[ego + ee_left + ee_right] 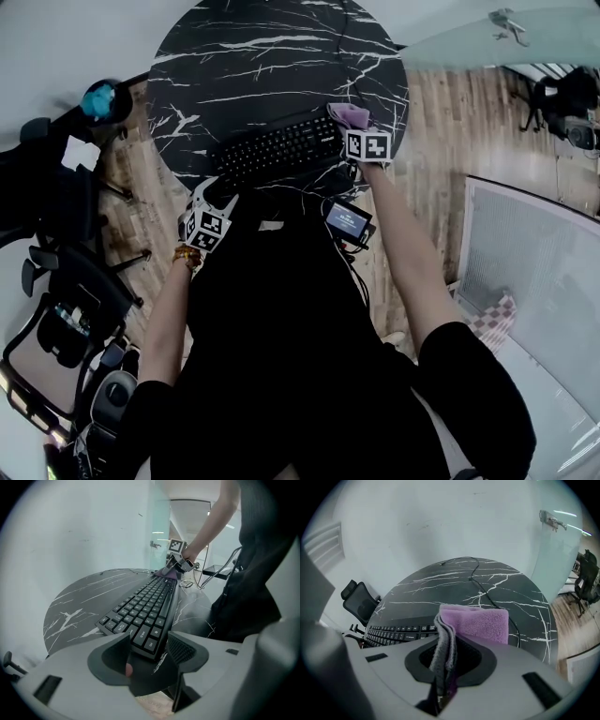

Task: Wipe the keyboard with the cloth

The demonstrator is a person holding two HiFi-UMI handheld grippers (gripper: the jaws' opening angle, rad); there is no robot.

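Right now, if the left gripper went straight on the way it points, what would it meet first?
The keyboard: its near end lies right at the jaws of the left gripper; contact is unclear.

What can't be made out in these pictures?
- Head view: print on the small screen and the keyboard keys, too small to read.
- Head view: near edge of the table, hidden behind the person's body.
- Right gripper view: tips of the right claw, wrapped by the cloth it pinches.
- Right gripper view: near end of the cable, cut off behind the claw's body.
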